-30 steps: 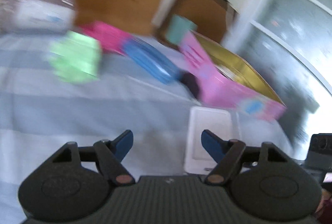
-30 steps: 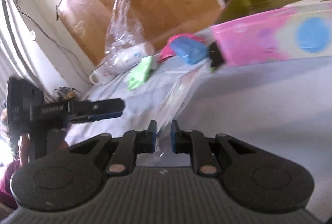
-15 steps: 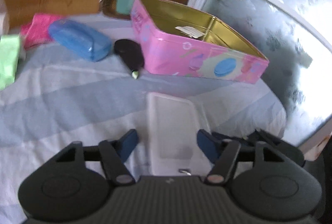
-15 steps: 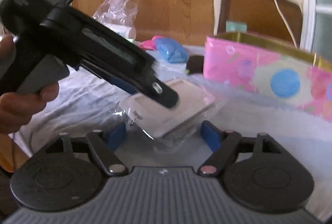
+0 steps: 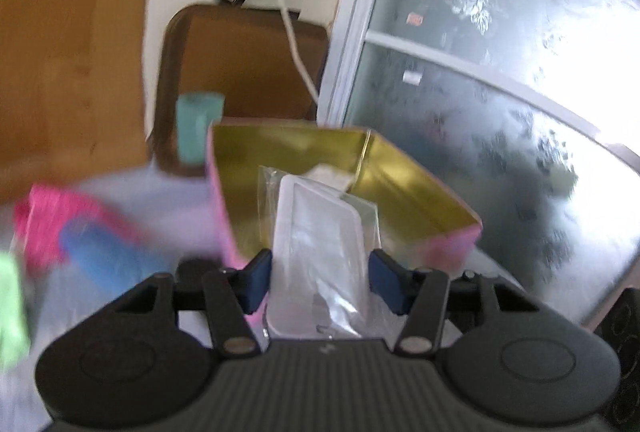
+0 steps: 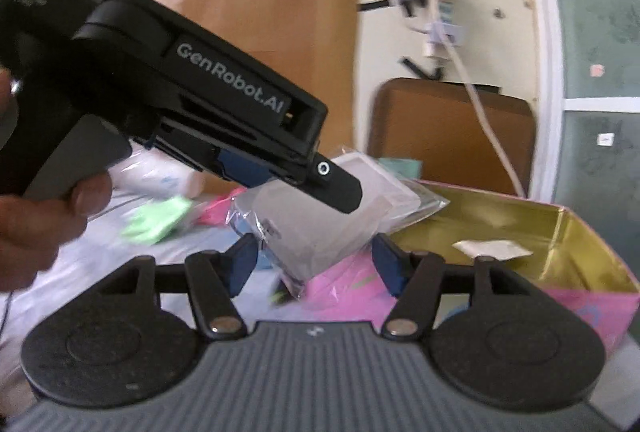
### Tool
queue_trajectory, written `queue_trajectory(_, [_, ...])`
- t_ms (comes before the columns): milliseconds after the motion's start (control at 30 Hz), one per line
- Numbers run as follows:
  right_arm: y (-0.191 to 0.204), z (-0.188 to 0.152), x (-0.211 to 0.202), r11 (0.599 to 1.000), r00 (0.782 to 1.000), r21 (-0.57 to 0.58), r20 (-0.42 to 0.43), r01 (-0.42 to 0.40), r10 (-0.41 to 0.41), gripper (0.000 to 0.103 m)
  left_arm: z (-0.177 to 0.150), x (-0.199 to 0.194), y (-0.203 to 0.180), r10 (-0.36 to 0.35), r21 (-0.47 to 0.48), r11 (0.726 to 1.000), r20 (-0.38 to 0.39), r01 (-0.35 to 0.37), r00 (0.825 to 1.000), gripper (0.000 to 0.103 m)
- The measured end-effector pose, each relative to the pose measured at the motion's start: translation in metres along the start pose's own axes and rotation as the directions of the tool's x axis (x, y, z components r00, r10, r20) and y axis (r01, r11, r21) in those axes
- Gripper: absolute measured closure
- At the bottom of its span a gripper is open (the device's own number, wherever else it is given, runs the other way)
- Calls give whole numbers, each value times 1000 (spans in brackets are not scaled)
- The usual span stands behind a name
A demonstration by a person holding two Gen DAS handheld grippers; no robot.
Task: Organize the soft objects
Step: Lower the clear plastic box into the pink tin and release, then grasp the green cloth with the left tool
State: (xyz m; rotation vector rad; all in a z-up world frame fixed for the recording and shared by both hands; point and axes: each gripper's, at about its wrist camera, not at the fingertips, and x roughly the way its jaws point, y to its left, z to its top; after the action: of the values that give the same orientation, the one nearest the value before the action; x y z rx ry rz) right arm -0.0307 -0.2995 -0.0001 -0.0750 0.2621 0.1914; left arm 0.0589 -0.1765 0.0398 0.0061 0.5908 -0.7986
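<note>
My left gripper [image 5: 320, 282] has just been closing and now clamps the clear-bagged white pad [image 5: 320, 252], lifted at the pink tin's [image 5: 452, 244] near rim. My right gripper [image 6: 314, 266] stands wide, touching nothing; the tin's interior lies mostly free.

Right gripper [image 6: 314, 266] low in front, blue pads apart, nothing pressed between. Just beyond, left gripper [image 6: 256, 171] reaching in from the left, clamped on a clear-wrapped white packet [image 6: 340, 220] held above the near edge of a pink tin [image 6: 592, 304] with gold inside. Bare hand [image 6: 44, 220] on the handle. Green cloth [image 6: 158, 218] on the sheet behind.
</note>
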Motion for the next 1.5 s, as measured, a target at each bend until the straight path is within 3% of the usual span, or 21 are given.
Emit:
queue_trajectory(100, [-28,6,28,998,999,53,-36,39,-38,37,20,39,-4,21,19,1000,14,-21,1000,50])
queue_trajectory(200, [-44,4,63,986,984,32,-87,161,-158,31,26,74,-4,87,21,996,2,-87,996,40])
queue_trajectory(267, [-49,1,75,968,963,21,-109,249,-246,31,24,86,0,141,-5,990,-9,-141,990,41])
queue_trajectory(333, [-55,-1,72,962,960,67,-113,265,-257,31,17,78,9,137,-54,989,-5,-137,991,42])
queue_trajectory(500, [-43,-5,42,959,967,120,-15,255,-255,33,-17,24,32,142,-84,987,70,-136,987,39])
queue_trajectory(600, [-20,0,28,972,977,124,46,199,-206,41,-48,-13,57,199,-110,976,76,-190,977,39])
queue_trajectory(667, [-4,4,23,985,988,112,60,132,-139,46,-69,-39,80,276,-143,954,71,-264,958,39])
queue_trajectory(767, [26,13,38,995,999,90,10,-33,33,53,-97,-76,122,413,-224,892,48,-393,910,39])
queue_trajectory(800, [37,15,46,992,996,92,-16,-87,89,53,-106,-89,138,472,-254,857,38,-448,881,39])
queue_trajectory(833, [46,17,55,986,989,102,-44,-133,138,53,-113,-99,150,530,-267,822,33,-503,847,39])
queue_trajectory(933, [79,23,94,952,949,164,-143,-259,282,53,-130,-124,184,716,-290,666,-12,-687,698,36])
queue_trajectory(967, [90,25,109,946,938,174,-166,-274,303,53,-137,-132,196,743,-313,631,-20,-710,669,36])
queue_trajectory(1033, [109,26,140,946,928,191,-219,-263,302,53,-149,-140,215,759,-369,590,-50,-718,649,39])
queue_trajectory(1067, [116,26,155,946,923,206,-244,-250,298,52,-152,-146,224,730,-424,599,-59,-679,681,39])
queue_trajectory(1100, [121,26,172,942,914,231,-272,-243,303,52,-154,-153,229,712,-468,613,-23,-637,702,37])
queue_trajectory(1233, [145,15,215,940,882,267,-363,-212,302,53,-153,-156,233,699,-487,621,-10,-614,715,36])
queue_trajectory(1267, [152,9,214,940,877,267,-372,-214,305,66,-152,-156,231,697,-477,631,3,-611,717,36])
queue_trajectory(1300, [155,7,213,942,881,257,-365,-216,301,98,-152,-158,228,698,-469,637,13,-612,716,36])
queue_trajectory(1400, [156,6,193,928,868,279,-361,-248,341,99,-152,-157,224,701,-455,643,26,-615,713,36])
queue_trajectory(1500, [158,5,153,930,870,231,-344,-287,354,99,-153,-156,224,694,-460,648,27,-607,720,36])
